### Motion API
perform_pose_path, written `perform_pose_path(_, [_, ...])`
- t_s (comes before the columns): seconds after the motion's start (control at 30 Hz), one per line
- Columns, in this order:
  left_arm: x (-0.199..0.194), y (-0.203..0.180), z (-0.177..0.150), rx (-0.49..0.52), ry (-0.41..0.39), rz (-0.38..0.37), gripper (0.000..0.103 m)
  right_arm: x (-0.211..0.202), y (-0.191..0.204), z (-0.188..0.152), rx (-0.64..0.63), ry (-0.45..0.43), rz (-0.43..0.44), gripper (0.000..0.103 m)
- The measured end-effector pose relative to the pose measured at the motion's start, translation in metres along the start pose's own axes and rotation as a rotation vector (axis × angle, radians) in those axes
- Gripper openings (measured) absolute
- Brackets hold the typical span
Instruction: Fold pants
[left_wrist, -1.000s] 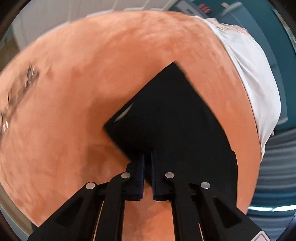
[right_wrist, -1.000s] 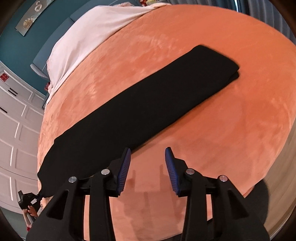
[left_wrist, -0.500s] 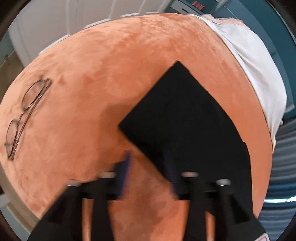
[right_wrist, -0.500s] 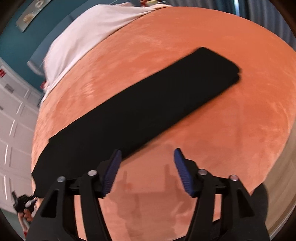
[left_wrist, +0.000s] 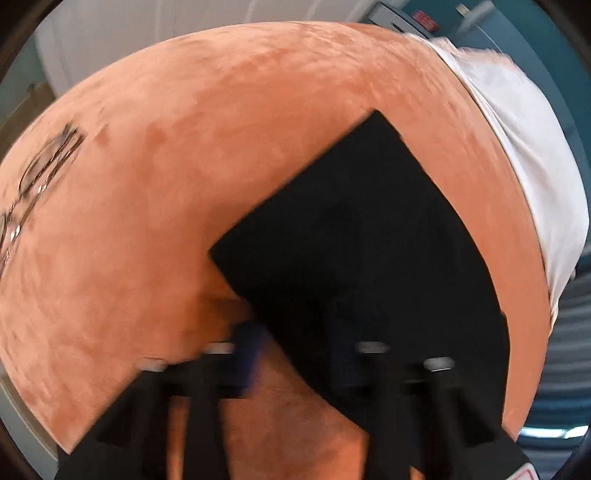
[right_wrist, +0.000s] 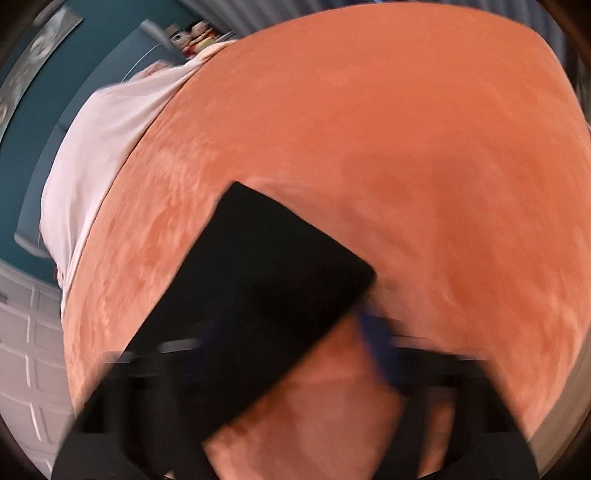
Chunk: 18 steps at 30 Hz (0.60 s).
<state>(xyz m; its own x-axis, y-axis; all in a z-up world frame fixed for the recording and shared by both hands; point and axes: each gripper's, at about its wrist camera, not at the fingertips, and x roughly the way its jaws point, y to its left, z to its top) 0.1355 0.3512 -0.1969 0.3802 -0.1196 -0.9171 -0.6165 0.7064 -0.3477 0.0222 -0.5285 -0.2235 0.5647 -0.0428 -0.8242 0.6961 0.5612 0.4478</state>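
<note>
The black pants (left_wrist: 354, 236) lie flat as a long folded strip on the orange bedspread (left_wrist: 184, 147). My left gripper (left_wrist: 295, 350) is open and blurred, its fingers straddling the near edge of one end of the strip. In the right wrist view the other end of the pants (right_wrist: 258, 288) fills the lower left. My right gripper (right_wrist: 295, 339) is open and blurred, with one blue pad (right_wrist: 376, 339) just past the end corner and the other finger over the cloth. Neither holds the cloth.
A pair of glasses (left_wrist: 33, 184) lies on the orange bedspread at the far left. A white sheet (left_wrist: 535, 177) covers the far side of the bed; it also shows in the right wrist view (right_wrist: 103, 147). White cabinet doors (right_wrist: 22, 350) stand beyond the bed edge.
My left gripper let go of the pants end and opened. My right gripper swung along the strip to its other end and now sits over that corner. Both views are motion-blurred.
</note>
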Motion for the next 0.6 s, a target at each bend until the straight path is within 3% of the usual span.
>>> perform_pose_path(0.07, [0.000, -0.001, 0.001, -0.001, 0.003, 0.028, 0.014, -0.010, 0.010, 0.007, -0.031, -0.037, 0.033, 0.008])
perform_pose_path(0.1, [0.003, -0.002, 0.002, 0.012, 0.010, 0.051, 0.016, -0.010, 0.011, 0.008, -0.072, -0.052, 0.000, 0.008])
perform_pose_path(0.17, [0.004, -0.007, 0.002, 0.047, 0.007, 0.090, 0.020, 0.010, 0.004, 0.006, -0.118, 0.019, -0.080, 0.009])
perform_pose_path(0.2, [-0.001, -0.010, 0.001, 0.058, -0.004, 0.100, 0.020, 0.012, -0.002, 0.003, -0.099, 0.033, -0.062, 0.009])
perform_pose_path(0.3, [-0.039, -0.029, -0.015, 0.145, -0.123, 0.139, 0.021, -0.008, -0.001, 0.000, -0.076, 0.016, -0.039, 0.036])
perform_pose_path(0.33, [-0.053, -0.037, -0.024, 0.192, -0.177, 0.169, 0.027, -0.016, 0.000, -0.003, -0.073, 0.003, -0.050, 0.051])
perform_pose_path(0.37, [-0.069, -0.049, -0.038, 0.262, -0.237, 0.215, 0.040, -0.026, 0.001, -0.009, -0.076, -0.025, -0.064, 0.055])
perform_pose_path(0.43, [-0.086, -0.066, -0.057, 0.356, -0.317, 0.281, 0.061, -0.051, 0.011, -0.026, -0.108, -0.097, -0.073, 0.055])
perform_pose_path(0.5, [-0.098, -0.085, -0.079, 0.452, -0.397, 0.310, 0.063, -0.059, 0.038, -0.045, -0.200, -0.082, 0.009, 0.050])
perform_pose_path(0.53, [-0.100, -0.090, -0.085, 0.482, -0.412, 0.307, 0.063, -0.058, 0.060, -0.057, -0.270, -0.051, 0.051, 0.040])
perform_pose_path(0.6, [-0.096, -0.102, -0.099, 0.545, -0.389, 0.285, 0.064, -0.051, 0.118, -0.088, -0.441, 0.028, 0.122, 0.031])
